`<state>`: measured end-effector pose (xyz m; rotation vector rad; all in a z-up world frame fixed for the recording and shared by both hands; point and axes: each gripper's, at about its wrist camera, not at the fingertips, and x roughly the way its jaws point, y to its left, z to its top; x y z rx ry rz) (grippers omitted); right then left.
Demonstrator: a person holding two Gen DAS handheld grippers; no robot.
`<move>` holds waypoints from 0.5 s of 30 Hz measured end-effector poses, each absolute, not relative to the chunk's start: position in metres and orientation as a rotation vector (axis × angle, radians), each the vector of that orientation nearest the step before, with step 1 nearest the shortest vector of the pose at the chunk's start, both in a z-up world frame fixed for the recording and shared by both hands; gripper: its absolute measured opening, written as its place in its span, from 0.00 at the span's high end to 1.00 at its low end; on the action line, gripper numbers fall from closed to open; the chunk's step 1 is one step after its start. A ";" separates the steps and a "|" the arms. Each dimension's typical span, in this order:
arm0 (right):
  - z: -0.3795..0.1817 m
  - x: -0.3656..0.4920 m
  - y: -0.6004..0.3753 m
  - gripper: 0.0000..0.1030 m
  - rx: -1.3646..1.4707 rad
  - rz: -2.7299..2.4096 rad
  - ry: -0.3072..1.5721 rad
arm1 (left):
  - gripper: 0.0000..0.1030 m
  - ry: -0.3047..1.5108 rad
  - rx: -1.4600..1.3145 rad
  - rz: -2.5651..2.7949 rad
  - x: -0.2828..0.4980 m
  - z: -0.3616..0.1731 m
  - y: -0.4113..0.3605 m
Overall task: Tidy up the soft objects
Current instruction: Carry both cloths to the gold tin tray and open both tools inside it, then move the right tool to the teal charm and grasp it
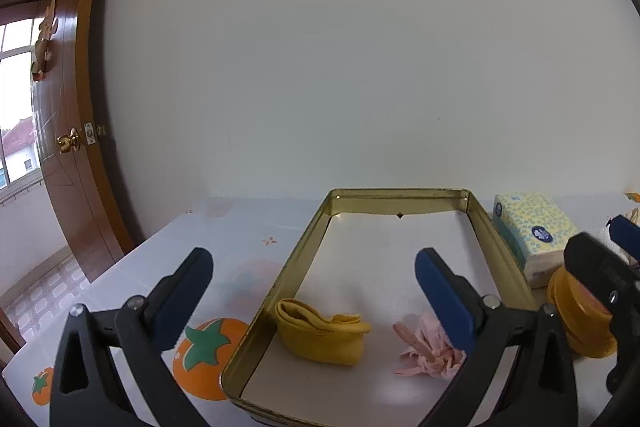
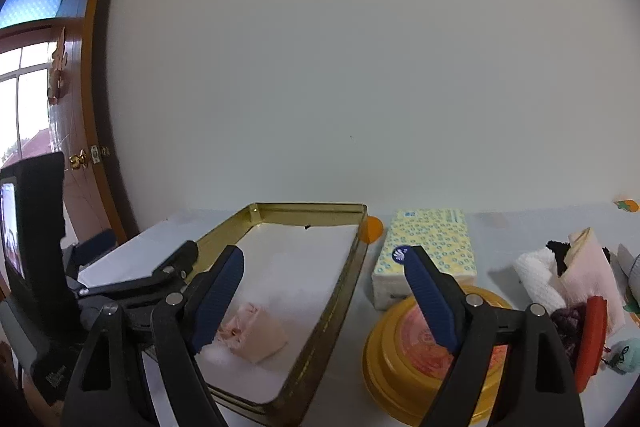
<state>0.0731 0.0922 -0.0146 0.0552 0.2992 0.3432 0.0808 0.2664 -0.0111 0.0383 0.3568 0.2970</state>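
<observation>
Inside gold tin (image 1: 496, 247), yellow sock (image 1: 324, 335), pink cloth (image 1: 428, 351)

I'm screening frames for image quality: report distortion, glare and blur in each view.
Left wrist view: fisheye bends the brown wooden door; the window beside it is blown out; the folded yellow cloth is sharp. Right wrist view: same barrel distortion; the crumpled pink cloth looks soft and slightly blurred.

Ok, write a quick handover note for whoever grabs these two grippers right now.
Left hand-held gripper: open, empty, above the gold tray.
Right hand-held gripper: open, empty, over the tray's right edge.
Done: folded yellow cloth and pink cloth lie in the tray.
Left: the heap of soft items at the far right, past the tissue pack and yellow container.
</observation>
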 end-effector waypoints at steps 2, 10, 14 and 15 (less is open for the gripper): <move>-0.014 0.072 0.091 0.18 0.046 0.346 0.300 | 0.01 0.346 0.041 0.299 0.079 -0.010 0.266; -0.019 0.066 0.076 0.18 0.000 0.349 0.315 | 0.01 0.317 0.024 0.288 0.069 -0.008 0.263; -0.018 0.063 0.063 0.18 -0.023 0.322 0.313 | 0.01 0.319 -0.014 0.271 0.064 -0.008 0.261; -0.018 0.062 0.060 0.18 -0.030 0.316 0.314 | 0.01 0.319 -0.023 0.263 0.062 -0.009 0.260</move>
